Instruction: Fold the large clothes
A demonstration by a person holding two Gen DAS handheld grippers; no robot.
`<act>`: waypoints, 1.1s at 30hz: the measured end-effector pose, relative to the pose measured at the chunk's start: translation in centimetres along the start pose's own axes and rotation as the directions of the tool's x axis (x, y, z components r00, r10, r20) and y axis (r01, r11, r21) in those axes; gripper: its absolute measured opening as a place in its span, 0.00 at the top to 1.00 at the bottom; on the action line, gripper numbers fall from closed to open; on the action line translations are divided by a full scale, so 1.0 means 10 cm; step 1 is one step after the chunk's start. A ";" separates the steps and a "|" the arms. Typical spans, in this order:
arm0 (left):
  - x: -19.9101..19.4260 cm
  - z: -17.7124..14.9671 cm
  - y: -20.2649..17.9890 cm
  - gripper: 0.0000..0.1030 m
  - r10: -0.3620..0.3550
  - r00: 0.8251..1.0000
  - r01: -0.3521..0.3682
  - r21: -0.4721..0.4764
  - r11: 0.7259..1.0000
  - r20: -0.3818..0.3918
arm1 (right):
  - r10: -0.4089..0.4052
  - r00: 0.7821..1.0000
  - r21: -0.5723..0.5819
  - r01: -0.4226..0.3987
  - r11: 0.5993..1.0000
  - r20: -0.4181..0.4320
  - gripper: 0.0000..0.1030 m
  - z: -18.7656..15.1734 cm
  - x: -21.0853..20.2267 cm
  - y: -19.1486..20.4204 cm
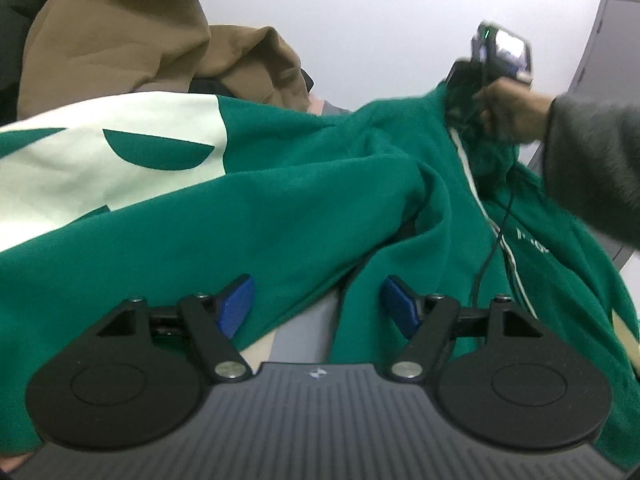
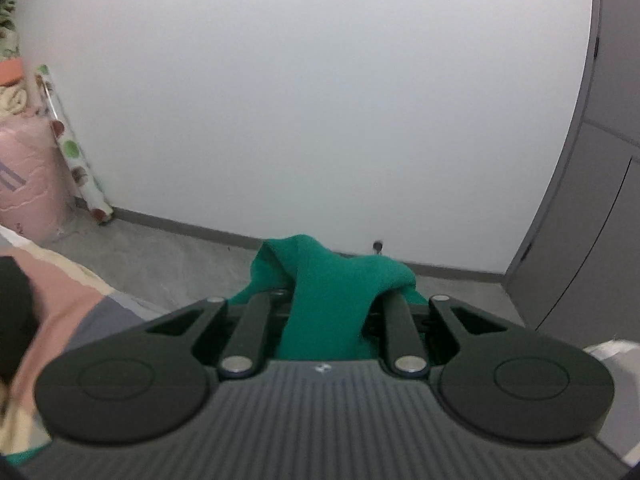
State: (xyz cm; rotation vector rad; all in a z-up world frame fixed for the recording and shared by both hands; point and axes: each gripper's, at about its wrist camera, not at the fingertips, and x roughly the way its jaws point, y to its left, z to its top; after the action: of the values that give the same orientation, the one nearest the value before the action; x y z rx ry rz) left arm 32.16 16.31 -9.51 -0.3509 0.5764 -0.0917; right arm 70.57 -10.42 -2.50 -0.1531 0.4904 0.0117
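A large green hoodie (image 1: 304, 208) with a pale cream print and a white zip line fills the left wrist view. My left gripper (image 1: 318, 300) is open, its blue pads (image 1: 236, 300) wide apart just in front of the green cloth, holding nothing. My right gripper (image 1: 476, 96) shows at the upper right of that view, held in a hand and lifting a bunched edge of the hoodie. In the right wrist view my right gripper (image 2: 328, 300) is shut on a fold of the green hoodie (image 2: 332, 280), which bulges over the hidden fingertips.
A brown garment (image 1: 132, 36) is piled behind the hoodie at the upper left. A pink, grey and cream bedspread (image 2: 64, 308) lies under the clothes. A white wall (image 2: 320, 100), a grey floor (image 2: 168, 260), a grey wardrobe (image 2: 600, 200) and rolled bedding (image 2: 28, 168) surround it.
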 end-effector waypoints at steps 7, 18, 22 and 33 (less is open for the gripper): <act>0.02 0.00 0.08 0.24 -0.037 0.999 0.038 -0.038 0.999 0.021 | 0.058 0.998 0.091 -0.056 0.994 -0.019 0.38 -0.31 0.23 -0.15; -0.22 0.07 0.08 0.24 -0.026 0.999 0.024 -0.040 0.999 -0.032 | 0.170 0.985 0.117 -0.169 0.979 -0.002 0.22 -0.39 -0.71 -0.42; -0.38 0.01 0.06 0.24 -0.021 0.997 0.019 -0.029 0.999 -0.068 | 0.192 0.981 0.095 -0.189 0.977 -0.021 0.22 -0.56 -1.26 -0.57; -0.86 -0.15 0.01 0.24 0.027 0.995 -0.030 -0.030 0.999 -0.093 | 0.252 0.963 0.133 -0.239 0.962 -0.093 0.22 -1.31 -3.01 -0.93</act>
State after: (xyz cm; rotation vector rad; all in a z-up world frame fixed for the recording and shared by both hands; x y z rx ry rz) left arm 24.19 17.50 -6.27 -0.3703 0.6750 -0.0716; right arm 38.28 -20.80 1.58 0.0269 0.6160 0.2180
